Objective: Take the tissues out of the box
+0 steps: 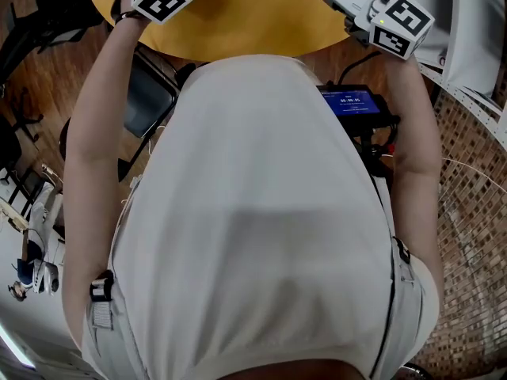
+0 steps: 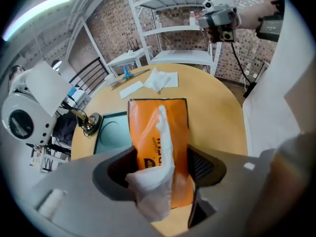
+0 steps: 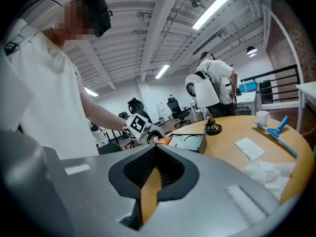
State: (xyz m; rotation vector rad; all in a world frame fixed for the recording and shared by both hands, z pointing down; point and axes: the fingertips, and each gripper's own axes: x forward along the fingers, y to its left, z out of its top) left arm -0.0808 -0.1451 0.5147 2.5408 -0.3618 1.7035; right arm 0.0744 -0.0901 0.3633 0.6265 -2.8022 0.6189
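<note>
Item one, the surface: a round yellow-wood tabletop (image 2: 217,112). On it we list an orange tissue pack (image 2: 148,127) lying flat near the edge, with one white tissue (image 2: 165,147) standing up out of its slot.

Left tool (image 2: 160,171): clenched across the pack's near end, a jaw against each long side, the tissue rising between them.

Right tool (image 3: 150,174): held above the tabletop, jaws drawn together on nothing.

At twelve o'clock from the pack we count a heap of loose tissues (image 2: 160,79). At eleven lie a flat paper sheet (image 2: 131,89) and a blue-handled stick (image 2: 127,74). At nine, just beside the pack, is a teal tray (image 2: 111,132), with a brass ornament (image 2: 89,122) next to it.

The room: we note a brick wall (image 2: 108,23), white shelving (image 2: 182,28), strip lights (image 3: 212,6) and office chairs (image 3: 175,106) further off.
</note>
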